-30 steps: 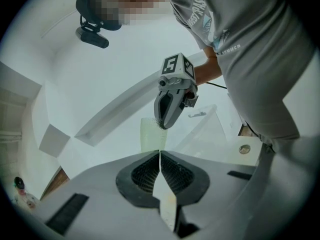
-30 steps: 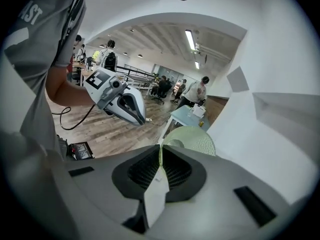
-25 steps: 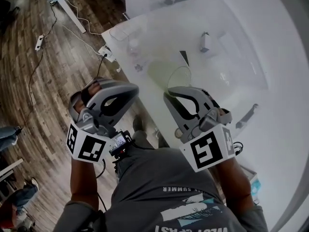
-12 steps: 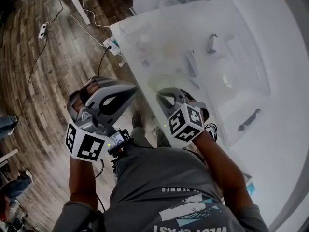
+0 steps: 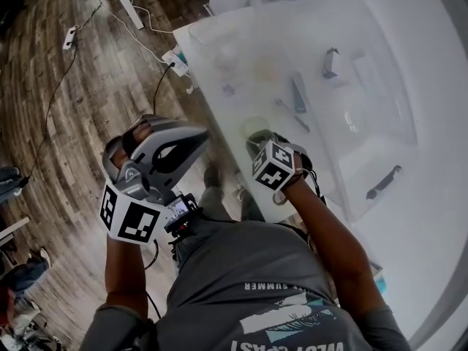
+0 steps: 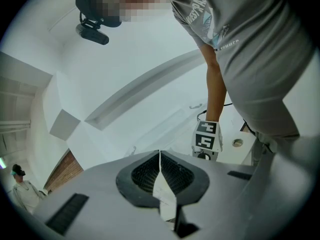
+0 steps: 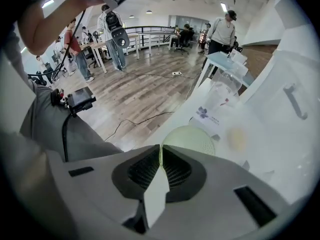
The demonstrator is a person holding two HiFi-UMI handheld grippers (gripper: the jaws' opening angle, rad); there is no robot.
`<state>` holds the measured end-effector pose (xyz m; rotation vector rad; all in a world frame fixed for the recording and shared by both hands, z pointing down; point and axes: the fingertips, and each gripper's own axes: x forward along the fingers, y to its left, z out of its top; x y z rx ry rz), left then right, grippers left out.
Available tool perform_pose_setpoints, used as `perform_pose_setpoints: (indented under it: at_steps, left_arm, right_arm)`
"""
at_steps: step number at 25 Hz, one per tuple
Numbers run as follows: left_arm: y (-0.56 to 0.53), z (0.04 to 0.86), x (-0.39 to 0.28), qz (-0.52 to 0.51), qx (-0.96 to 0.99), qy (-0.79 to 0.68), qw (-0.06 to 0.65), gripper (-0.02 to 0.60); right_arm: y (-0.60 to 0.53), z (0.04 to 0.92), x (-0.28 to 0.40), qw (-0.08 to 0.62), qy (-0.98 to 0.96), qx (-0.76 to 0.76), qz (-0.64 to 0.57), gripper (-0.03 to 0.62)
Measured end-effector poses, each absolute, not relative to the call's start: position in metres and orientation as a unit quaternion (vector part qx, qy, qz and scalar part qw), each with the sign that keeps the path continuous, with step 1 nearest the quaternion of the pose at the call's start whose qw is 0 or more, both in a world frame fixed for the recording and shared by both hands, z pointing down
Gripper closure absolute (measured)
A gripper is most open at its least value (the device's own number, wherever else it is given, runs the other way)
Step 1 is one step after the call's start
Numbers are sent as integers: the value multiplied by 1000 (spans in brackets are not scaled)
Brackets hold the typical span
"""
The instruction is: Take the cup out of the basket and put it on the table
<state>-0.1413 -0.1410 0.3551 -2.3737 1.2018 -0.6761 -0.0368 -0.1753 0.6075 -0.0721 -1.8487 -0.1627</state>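
The right gripper [image 7: 160, 149] has its jaws almost shut, with only a thin slit between them. The thin rim of the pale green cup [image 7: 192, 140] sits in that slit, so the gripper is pinching the cup by its edge. The cup is round and see-through. It is right at the near edge of the white table [image 5: 431, 123], just in front of the person's body. I cannot tell if the bottom of the cup touches the table top. In the head view the cube with black and white squares on the right gripper covers most of its jaws, and the cup peeks out just past it. The left gripper [image 5: 199, 134] is well apart from the cup, out over the brown wood floor [image 5: 66, 108]. Its jaws are pressed together and nothing is between them. Its own view looks up at the person's grey shirt [image 6: 250, 44]. Farther back on the table lie a few dark tools [image 5: 298, 93] and a clear tub [image 7: 226, 84]. A white power strip [image 5: 70, 38] lies on the floor with thin cables near it. In the right gripper view some people [image 7: 222, 29] stand far off in the room
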Motion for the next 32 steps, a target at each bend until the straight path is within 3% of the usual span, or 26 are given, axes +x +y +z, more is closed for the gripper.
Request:
perform_pose_setpoints:
  at_steps: [11, 14, 16, 20, 21, 23, 28, 32]
  left_arm:
    - [-136, 356, -139, -242, -850, 424, 198, 566]
    - [-134, 353, -139, -241, -850, 423, 201, 566]
    - [-133, 352, -139, -240, -850, 422, 203, 566]
    - [-130, 348, -139, -239, -850, 421, 210, 566]
    - [-129, 347, -139, -238, -850, 420, 211, 566]
    - [-128, 345, -138, -237, -851, 417, 216, 566]
    - [-126, 334, -129, -233, -853, 407, 230, 566]
    - [-122, 327, -123, -233, -853, 399, 243, 566]
  right_arm:
    - [-180, 626, -24, 631, -772, -26, -63, 565]
    - [-183, 613, -27, 616, -785, -10, -63, 531]
    - [-186, 595, -31, 591, -804, 10, -62, 490]
    - [-189, 532, -43, 504, -857, 68, -89, 483]
    - [-189, 512, -46, 476, -870, 80, -96, 493]
    - [-184, 472, -52, 423, -895, 100, -100, 580]
    - [-173, 383, -56, 329, -926, 125, -135, 580]
    - [-160, 339, -46, 301, -930, 134, -162, 580]
